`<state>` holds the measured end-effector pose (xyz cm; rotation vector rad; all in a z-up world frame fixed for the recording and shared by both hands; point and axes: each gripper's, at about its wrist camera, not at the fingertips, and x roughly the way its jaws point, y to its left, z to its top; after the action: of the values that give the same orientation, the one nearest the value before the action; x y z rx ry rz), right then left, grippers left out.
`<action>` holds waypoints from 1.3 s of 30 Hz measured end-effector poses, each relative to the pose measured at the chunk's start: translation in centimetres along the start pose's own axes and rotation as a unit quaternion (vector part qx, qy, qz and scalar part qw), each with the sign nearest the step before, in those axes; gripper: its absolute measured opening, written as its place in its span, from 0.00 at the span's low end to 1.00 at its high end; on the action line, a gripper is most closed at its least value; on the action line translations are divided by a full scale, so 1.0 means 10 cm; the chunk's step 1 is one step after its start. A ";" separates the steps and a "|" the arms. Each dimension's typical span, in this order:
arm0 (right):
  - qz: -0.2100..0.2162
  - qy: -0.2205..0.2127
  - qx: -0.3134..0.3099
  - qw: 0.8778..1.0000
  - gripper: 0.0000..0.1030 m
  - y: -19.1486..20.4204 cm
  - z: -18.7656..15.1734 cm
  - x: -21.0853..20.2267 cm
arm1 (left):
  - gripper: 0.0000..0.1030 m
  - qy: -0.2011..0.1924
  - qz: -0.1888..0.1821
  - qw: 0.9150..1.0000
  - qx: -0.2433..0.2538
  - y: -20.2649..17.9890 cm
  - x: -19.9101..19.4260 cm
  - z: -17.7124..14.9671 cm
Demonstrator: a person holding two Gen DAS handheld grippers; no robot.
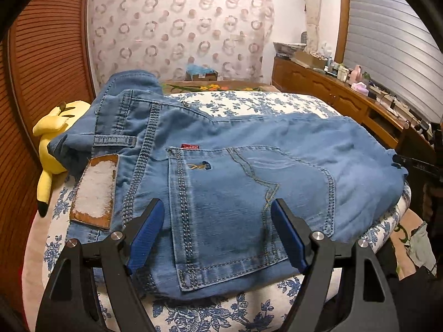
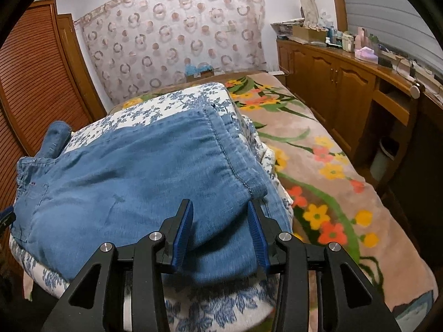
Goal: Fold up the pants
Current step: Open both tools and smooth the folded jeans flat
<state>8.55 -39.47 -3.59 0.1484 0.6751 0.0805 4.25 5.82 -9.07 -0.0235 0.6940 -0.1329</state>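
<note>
Pants (image 1: 235,166) lie below both jaws — ungripped.

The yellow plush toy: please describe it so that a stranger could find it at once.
Start at the blue-flowered white cushion where the jeans lie. At its left edge, beside the jeans' waistband and near the slatted wooden door, lies the yellow plush toy. It is the only bright yellow thing there, with a black-tipped ear.

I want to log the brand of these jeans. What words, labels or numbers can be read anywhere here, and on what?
None can be read.
Red tab at the back pocket of the jeans: too small to read.
Waistband patch: worn blank.
Cardboard box by the curtain: label blurred.
</note>
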 end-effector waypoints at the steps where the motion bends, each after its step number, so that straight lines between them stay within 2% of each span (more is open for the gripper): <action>1: -0.003 0.001 -0.001 1.000 0.41 0.00 0.01 0.02 | 0.78 0.000 0.000 1.000 0.001 0.00 0.00 0.00; 3: -0.004 0.002 0.004 1.000 0.39 -0.01 0.02 0.04 | 0.78 0.000 0.000 1.000 0.000 0.00 -0.01 0.00; 5: 0.004 0.001 0.004 1.000 0.16 -0.02 0.03 0.03 | 0.78 0.000 -0.001 1.000 0.000 0.00 -0.01 0.00; 7: 0.020 -0.001 -0.002 1.000 0.07 0.00 0.05 0.01 | 0.78 0.000 -0.001 1.000 -0.001 0.00 -0.01 0.00; 13: 0.072 -0.035 -0.047 0.996 0.02 0.33 0.17 -0.25 | 0.78 -0.010 -0.003 1.000 -0.004 0.01 -0.07 0.00; 16: 0.100 -0.049 -0.069 0.991 0.02 0.59 0.26 -0.36 | 0.78 -0.017 0.000 1.000 -0.005 0.03 -0.13 0.02; 20: 0.145 -0.071 -0.117 0.980 0.01 1.13 0.43 -0.52 | 0.78 -0.029 0.005 0.999 -0.013 0.12 -0.22 0.05; 24: 0.194 -0.085 -0.170 0.962 0.02 1.75 0.51 -0.67 | 0.78 -0.036 0.013 0.999 -0.020 0.21 -0.29 0.06; 28: 0.253 -0.088 -0.212 0.940 0.02 2.33 0.46 -0.84 | 0.78 -0.045 0.017 0.999 -0.024 0.28 -0.37 0.07; 31: 0.260 -0.077 -0.240 0.932 0.03 2.62 0.35 -0.88 | 0.78 -0.047 0.019 0.998 -0.026 0.30 -0.38 0.07; 33: 0.259 -0.055 -0.261 0.928 0.09 2.77 0.26 -0.83 | 0.78 -0.046 0.019 0.998 -0.027 0.31 -0.37 0.07; 35: 0.255 -0.040 -0.268 0.928 0.26 2.81 0.18 -0.80 | 0.78 -0.045 0.017 0.998 -0.027 0.30 -0.35 0.07; 37: 0.249 -0.034 -0.271 0.929 0.35 2.80 0.17 -0.76 | 0.78 -0.045 0.015 0.999 -0.026 0.29 -0.34 0.07; 39: 0.242 -0.029 -0.269 0.932 0.36 2.80 0.21 -0.68 | 0.78 -0.044 0.011 0.999 -0.026 0.28 -0.33 0.08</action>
<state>3.84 -12.90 6.85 -0.2147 0.5237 0.7271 2.64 9.03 -6.54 -0.0700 0.6094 -0.0916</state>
